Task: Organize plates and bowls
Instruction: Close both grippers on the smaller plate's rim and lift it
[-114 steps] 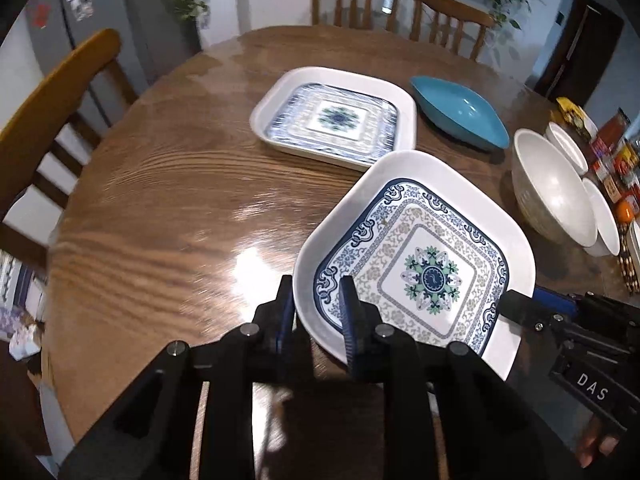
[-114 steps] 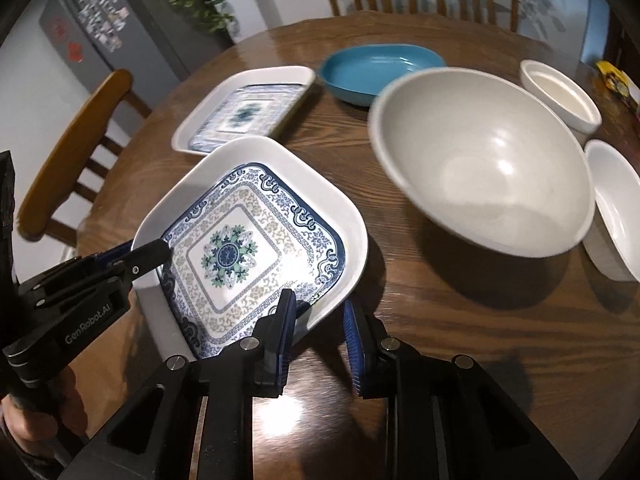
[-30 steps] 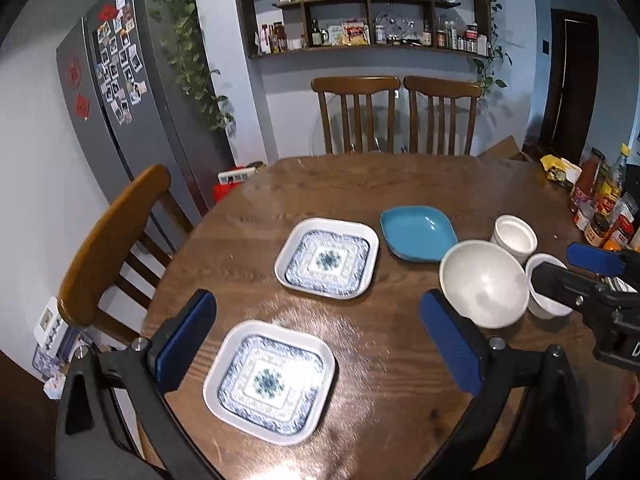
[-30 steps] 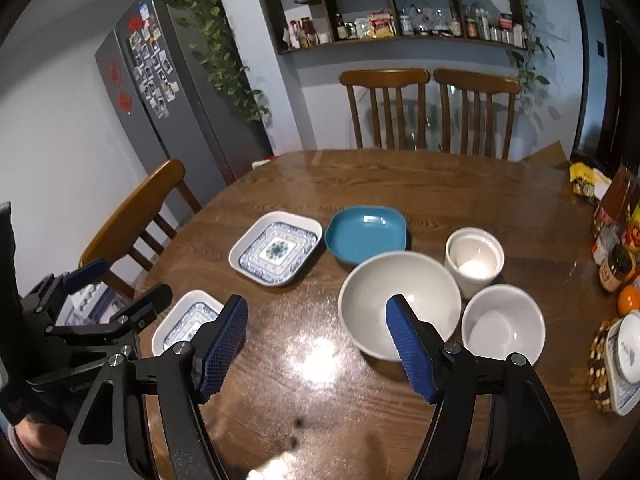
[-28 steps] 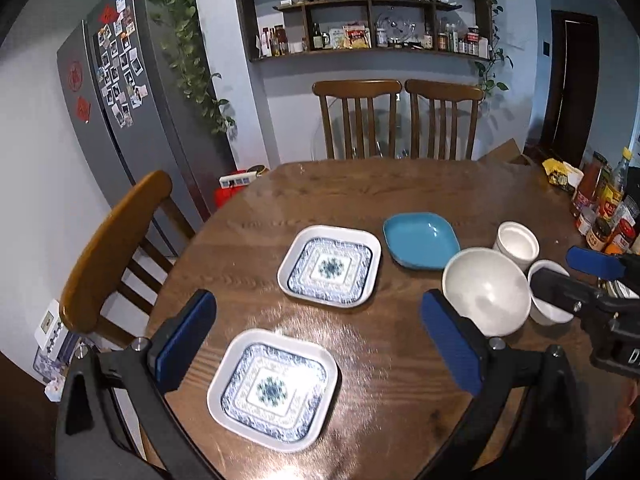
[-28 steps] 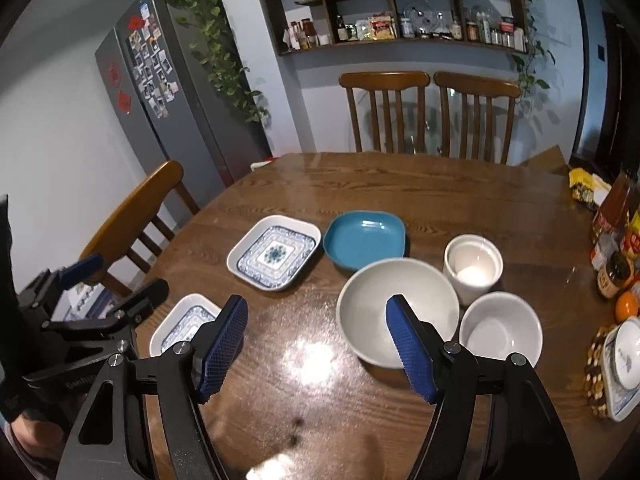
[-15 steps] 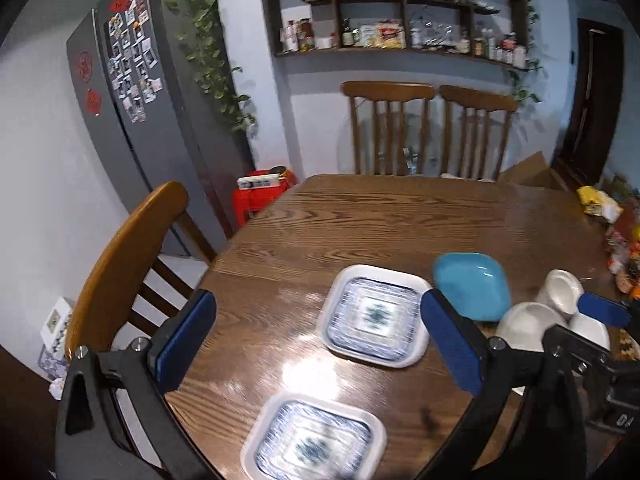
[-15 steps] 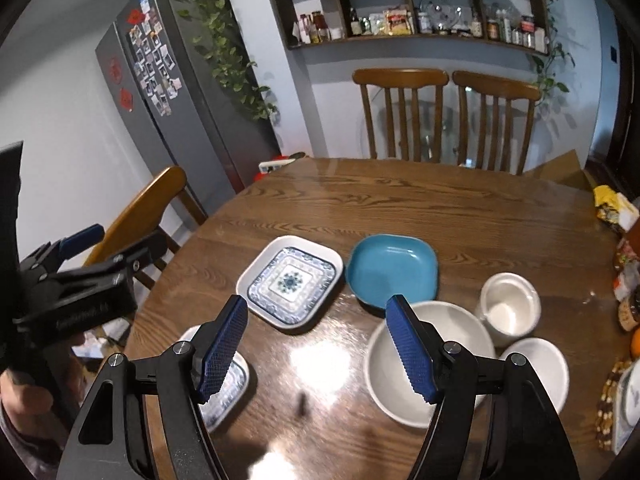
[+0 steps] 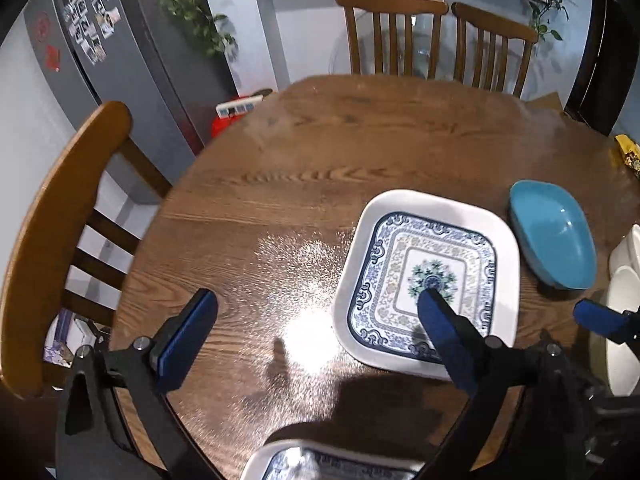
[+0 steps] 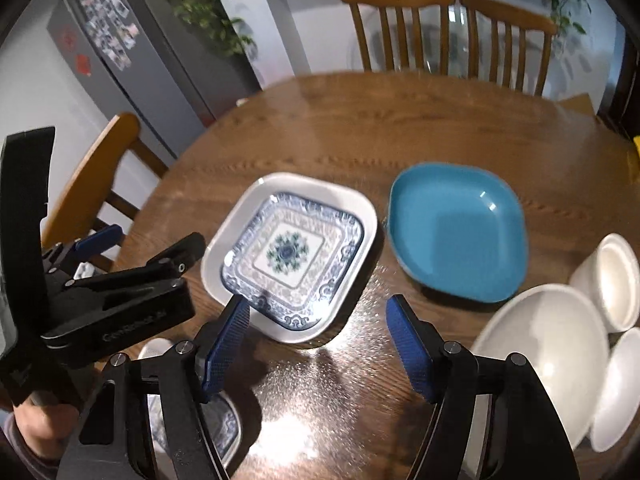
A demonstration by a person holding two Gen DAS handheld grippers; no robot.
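Note:
A square white plate with a blue pattern (image 9: 428, 280) (image 10: 290, 254) lies on the round wooden table (image 9: 320, 152). A second patterned plate (image 9: 320, 462) (image 10: 220, 416) lies at the near edge, mostly hidden under the grippers. A blue dish (image 9: 554, 236) (image 10: 456, 232) sits right of the first plate. A large white bowl (image 10: 540, 356) and two smaller white bowls (image 10: 612, 280) stand at the right. My left gripper (image 9: 316, 332) is open and empty above the table, left of the far plate. My right gripper (image 10: 318, 344) is open and empty just before that plate.
A wooden chair (image 9: 60, 216) stands at the table's left and two more chairs (image 9: 436, 36) at the far side. A grey fridge (image 9: 120, 40) stands back left. The left gripper's body (image 10: 112, 292) shows at the left of the right wrist view.
Both grippers have dropped lower and moved forward toward the far patterned plate. The near plate has slid under the views. Both stay open and empty.

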